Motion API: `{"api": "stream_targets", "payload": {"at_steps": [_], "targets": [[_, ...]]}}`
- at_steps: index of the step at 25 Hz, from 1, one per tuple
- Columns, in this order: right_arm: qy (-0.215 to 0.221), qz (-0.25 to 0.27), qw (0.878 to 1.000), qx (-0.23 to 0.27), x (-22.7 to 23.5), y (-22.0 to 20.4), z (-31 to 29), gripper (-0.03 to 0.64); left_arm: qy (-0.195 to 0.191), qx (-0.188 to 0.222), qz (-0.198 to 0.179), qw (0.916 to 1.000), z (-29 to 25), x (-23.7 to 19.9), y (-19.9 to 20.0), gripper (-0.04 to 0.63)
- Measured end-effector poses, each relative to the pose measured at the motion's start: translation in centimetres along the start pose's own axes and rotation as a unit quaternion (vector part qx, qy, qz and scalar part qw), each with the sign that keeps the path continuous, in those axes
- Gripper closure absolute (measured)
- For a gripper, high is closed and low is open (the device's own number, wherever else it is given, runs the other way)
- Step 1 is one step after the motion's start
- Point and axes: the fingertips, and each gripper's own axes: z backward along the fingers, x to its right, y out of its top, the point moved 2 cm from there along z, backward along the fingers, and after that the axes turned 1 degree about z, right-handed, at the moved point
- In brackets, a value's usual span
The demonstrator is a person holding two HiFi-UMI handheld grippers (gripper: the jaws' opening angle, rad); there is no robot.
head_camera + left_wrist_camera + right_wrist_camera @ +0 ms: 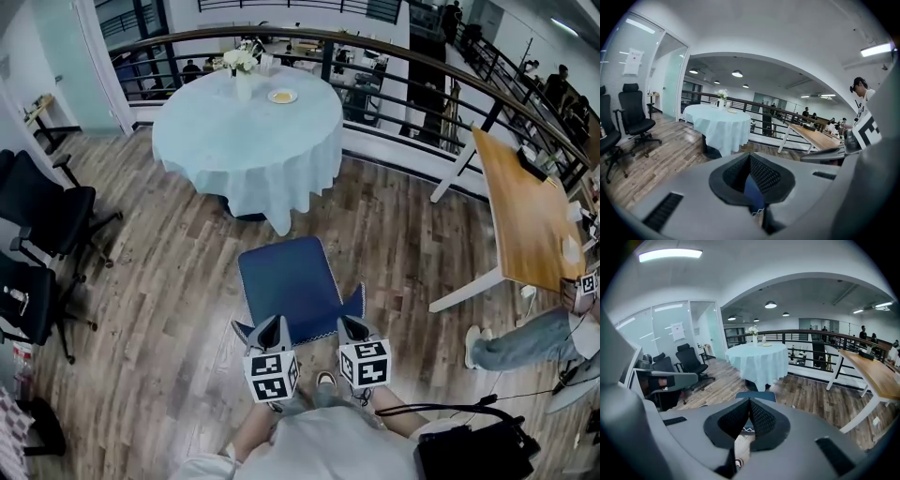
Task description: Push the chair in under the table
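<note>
Pads first. The left gripper, read in its own view: the two dark ribbed pads are closed tip to tip, with nothing clamped at the tips. A sliver of the blue chair shows through the gap below the closed tips. The right gripper gives the same reading: its pads are pressed together at the tips, empty. The chair's blue edge shows just past them, and bare floor and a shoe show underneath.

In the head view we see both grippers side by side at the near edge of the chair, over the backrest. One is toward the left rear corner, the other toward the right. We cannot tell whether the tips touch the backrest or sit just beside it.

The chair stands on the wood floor directly in front of us, between us and the round table. It is apart from the table: a strip of floor shows between the seat's far edge and the hanging cloth. No part of the seat is under the table.

The table carries a pale blue cloth that hangs low. A plate and a vase of white flowers stand toward its far side.

Around it:
- Black office chairs stand at the left.
- A wooden desk on white legs stands at the right.
- A person in jeans is near the desk's near end.
- A dark curved railing runs behind the table.
</note>
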Motion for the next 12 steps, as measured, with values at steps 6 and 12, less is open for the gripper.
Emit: {"api": "stream_targets", "payload": {"at_steps": [6,12], "targets": [[0.051,0.01,0.999,-0.009,-0.1,0.3,-1.1,0.6,0.003,-0.024,0.007,0.9997,-0.2,0.4,-1.5,0.592],[0.145,0.028,0.988,-0.047,-1.4,-0.9,-2.3,0.579,-0.049,-0.075,-0.006,0.996,-0.7,1.9,-3.0,0.514]]}}
